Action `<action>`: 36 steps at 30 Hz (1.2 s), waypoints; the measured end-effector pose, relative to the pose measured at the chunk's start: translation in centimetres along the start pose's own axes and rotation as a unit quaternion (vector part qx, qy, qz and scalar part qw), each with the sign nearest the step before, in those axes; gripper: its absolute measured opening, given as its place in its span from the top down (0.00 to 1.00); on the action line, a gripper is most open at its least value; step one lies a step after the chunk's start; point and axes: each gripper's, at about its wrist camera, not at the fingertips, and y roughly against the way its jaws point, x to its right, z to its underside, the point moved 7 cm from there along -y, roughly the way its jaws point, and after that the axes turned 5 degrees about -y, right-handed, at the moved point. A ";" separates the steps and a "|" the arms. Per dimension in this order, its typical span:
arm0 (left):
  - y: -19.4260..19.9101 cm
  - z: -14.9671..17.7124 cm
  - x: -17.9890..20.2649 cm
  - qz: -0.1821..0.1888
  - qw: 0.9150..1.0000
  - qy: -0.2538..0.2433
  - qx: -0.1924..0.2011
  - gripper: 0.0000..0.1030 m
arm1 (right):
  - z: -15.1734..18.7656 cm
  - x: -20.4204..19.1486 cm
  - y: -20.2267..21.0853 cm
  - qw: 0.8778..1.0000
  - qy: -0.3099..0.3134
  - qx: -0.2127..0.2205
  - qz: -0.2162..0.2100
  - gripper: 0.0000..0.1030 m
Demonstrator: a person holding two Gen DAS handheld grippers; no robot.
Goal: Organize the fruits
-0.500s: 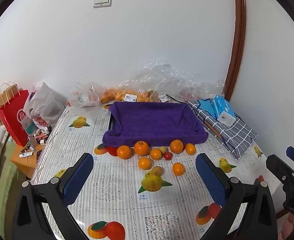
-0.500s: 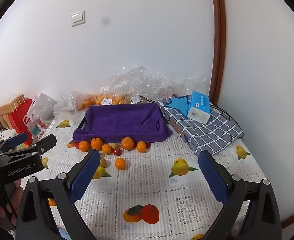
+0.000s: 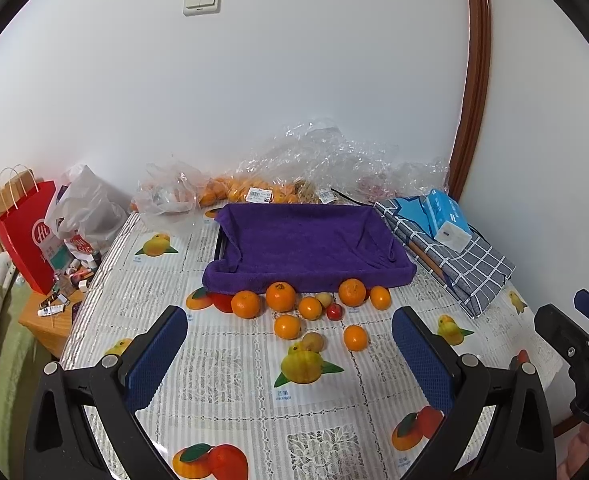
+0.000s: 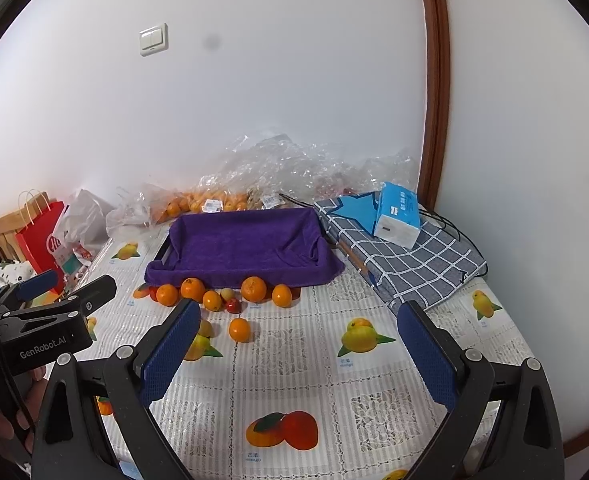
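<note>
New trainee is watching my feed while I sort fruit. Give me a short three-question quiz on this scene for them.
1. True or false: the purple-lined tray already holds fruit.
2. Which small fruit lies among the oranges? A green grape; B red apple; C banana.
3. What rests on the checked cloth?

Key: 1 false, it holds none. 2 B, the red apple. 3 a blue tissue pack.

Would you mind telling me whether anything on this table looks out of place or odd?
Yes: the loose fruit lies scattered on the tablecloth in front of the purple-towel-lined tray, which holds nothing. Crumpled clear plastic bags are heaped against the wall behind it.
</note>
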 end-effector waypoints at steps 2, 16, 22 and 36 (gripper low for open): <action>-0.1 0.0 0.0 0.001 1.000 0.001 -0.001 0.00 | -0.1 0.1 0.1 1.000 0.004 0.000 0.001 0.05; -0.1 0.1 0.2 0.001 1.000 -0.004 0.003 0.00 | 0.1 0.0 -0.4 1.000 -0.007 -0.003 -0.009 0.05; -0.5 -0.2 0.3 0.001 1.000 -0.001 0.004 0.00 | 0.2 -0.1 -0.9 1.000 -0.018 -0.013 -0.016 0.05; -2.9 -0.1 0.1 0.003 1.000 -0.010 0.000 0.00 | 1.0 -0.2 -4.4 0.999 -0.007 -0.043 -0.016 0.05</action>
